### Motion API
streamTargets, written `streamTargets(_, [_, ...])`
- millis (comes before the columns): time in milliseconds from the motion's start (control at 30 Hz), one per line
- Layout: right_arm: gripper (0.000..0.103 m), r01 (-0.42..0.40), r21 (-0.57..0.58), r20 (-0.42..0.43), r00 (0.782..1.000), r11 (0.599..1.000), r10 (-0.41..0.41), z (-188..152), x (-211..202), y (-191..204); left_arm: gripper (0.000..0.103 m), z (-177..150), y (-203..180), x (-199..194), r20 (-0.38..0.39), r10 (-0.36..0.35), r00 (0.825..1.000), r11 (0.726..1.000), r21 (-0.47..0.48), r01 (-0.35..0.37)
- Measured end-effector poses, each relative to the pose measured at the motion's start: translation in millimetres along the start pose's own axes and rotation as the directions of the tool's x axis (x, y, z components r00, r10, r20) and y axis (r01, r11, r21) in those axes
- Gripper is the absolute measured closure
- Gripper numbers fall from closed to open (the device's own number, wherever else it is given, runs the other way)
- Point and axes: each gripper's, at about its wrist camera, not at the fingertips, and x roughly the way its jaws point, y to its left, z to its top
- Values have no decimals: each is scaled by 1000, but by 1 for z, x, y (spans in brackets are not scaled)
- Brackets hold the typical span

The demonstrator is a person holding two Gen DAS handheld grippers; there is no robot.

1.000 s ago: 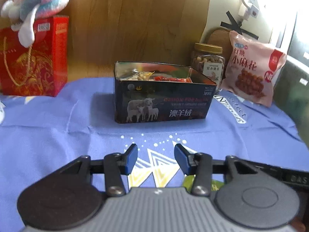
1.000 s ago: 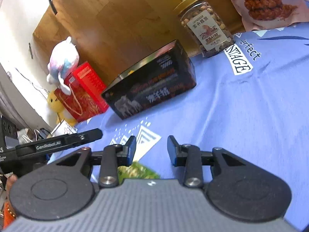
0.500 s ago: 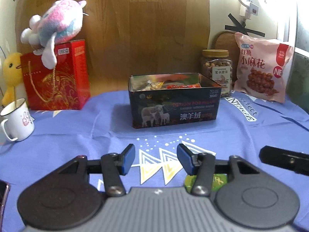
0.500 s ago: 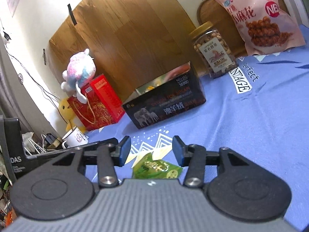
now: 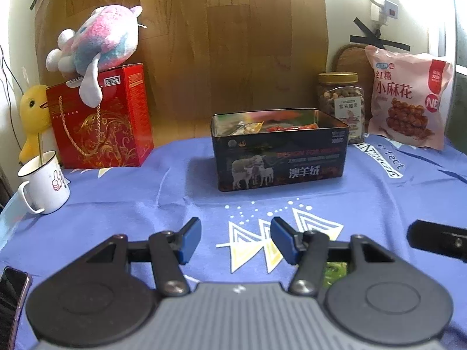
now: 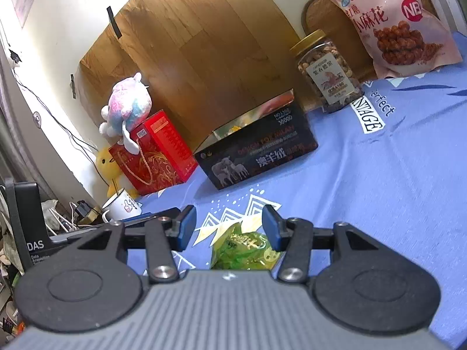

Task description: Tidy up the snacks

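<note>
A dark tin box (image 5: 280, 151) (image 6: 256, 151) with sheep on its side stands open on the blue cloth, with snack packets inside. My left gripper (image 5: 235, 237) hovers short of it with its jaws opening and nothing between them. My right gripper (image 6: 228, 227) is also opening, and a green snack packet (image 6: 245, 248) lies on the cloth just below and behind its fingertips, free of the pads. A sliver of that green packet (image 5: 335, 271) shows under the left gripper's right finger.
A nut jar (image 5: 341, 102) and a pink snack bag (image 5: 408, 99) stand at the back right. At the back left, a red gift bag (image 5: 99, 122) carries a plush toy (image 5: 99, 43); a yellow duck (image 5: 32, 116) and white mug (image 5: 43, 183) stand beside it. A phone (image 5: 11, 300) lies at the near left.
Both grippers have pulled back from the tin and opened wider. The green packet has come into view under the right gripper, lying loose on the cloth.
</note>
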Motion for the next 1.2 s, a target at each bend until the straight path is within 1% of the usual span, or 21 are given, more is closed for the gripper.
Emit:
streamTargets(233, [50, 4, 8, -21, 1000, 1000, -4, -3, 4, -2, 49, -2, 4, 11, -4, 49, 999, 999, 22, -48])
streamTargets(367, [48, 7, -8, -59, 998, 1000, -7, -8, 9, -4, 49, -5, 8, 19, -20, 72, 997, 997, 25, -71])
streamTargets(467, [43, 12, -62, -110, 994, 998, -19, -16, 16, -1, 49, -7, 10, 25, -31, 84, 996, 996, 27, -84])
streamTargets(633, [42, 39, -159, -168, 984, 987, -66, -31, 27, 4, 49, -7, 13, 32, -41, 100, 994, 995, 29, -99])
streamTargets(767, [41, 61, -217, -178, 979, 974, -101, -35, 33, 6, 49, -7, 14, 39, -47, 107, 993, 994, 34, -106])
streamTargets(1100, [41, 82, -322, -167, 976, 943, -142, -38, 42, 14, 49, -7, 18, 53, -68, 106, 992, 994, 30, -105])
streamTargets(1200, [42, 91, -358, -161, 974, 929, -158, -38, 46, 17, 49, -7, 18, 56, -73, 105, 992, 994, 28, -104])
